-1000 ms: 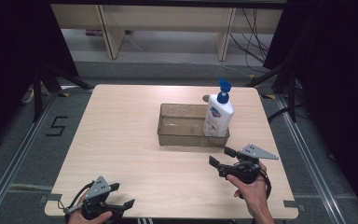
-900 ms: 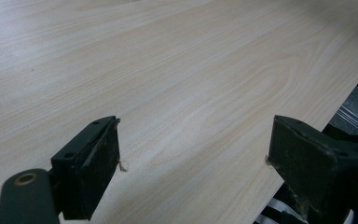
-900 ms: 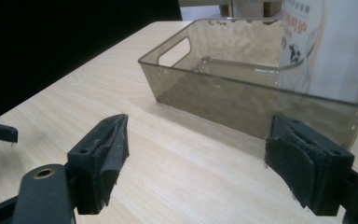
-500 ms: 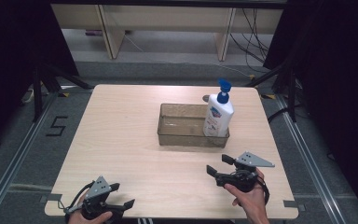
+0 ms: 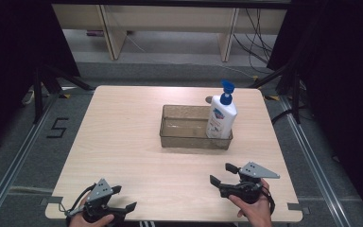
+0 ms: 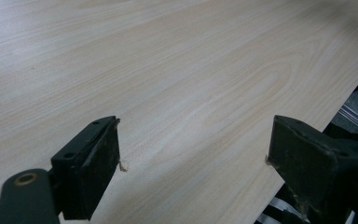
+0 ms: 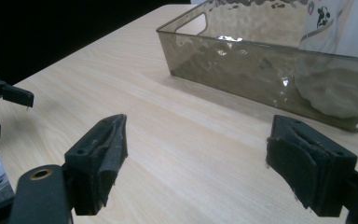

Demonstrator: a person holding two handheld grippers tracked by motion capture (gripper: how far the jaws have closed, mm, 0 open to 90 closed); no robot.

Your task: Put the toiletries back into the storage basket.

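Observation:
A white pump bottle (image 5: 221, 116) with a blue pump stands upright in the right end of a smoky transparent tray (image 5: 172, 137) at the table's middle back. The right gripper view brings the tray (image 7: 242, 51) close, with the bottle's base (image 7: 335, 88) behind its wall. My right gripper (image 5: 223, 174) hovers open over the front right of the table, jaws pointing left, nothing between them (image 7: 196, 158). My left gripper (image 5: 123, 198) rests open at the front left edge, and its jaws (image 6: 193, 158) frame bare wood.
The light wooden table (image 5: 123, 142) has open surface left of the tray and in front of it. A dark floor with metal rails surrounds it, and a shelf unit (image 5: 170, 28) stands behind. The left gripper (image 7: 0, 107) appears far left in the right gripper view.
My right gripper has drawn back from the tray toward the table's front edge and shifted slightly left. The left gripper has stayed in place.

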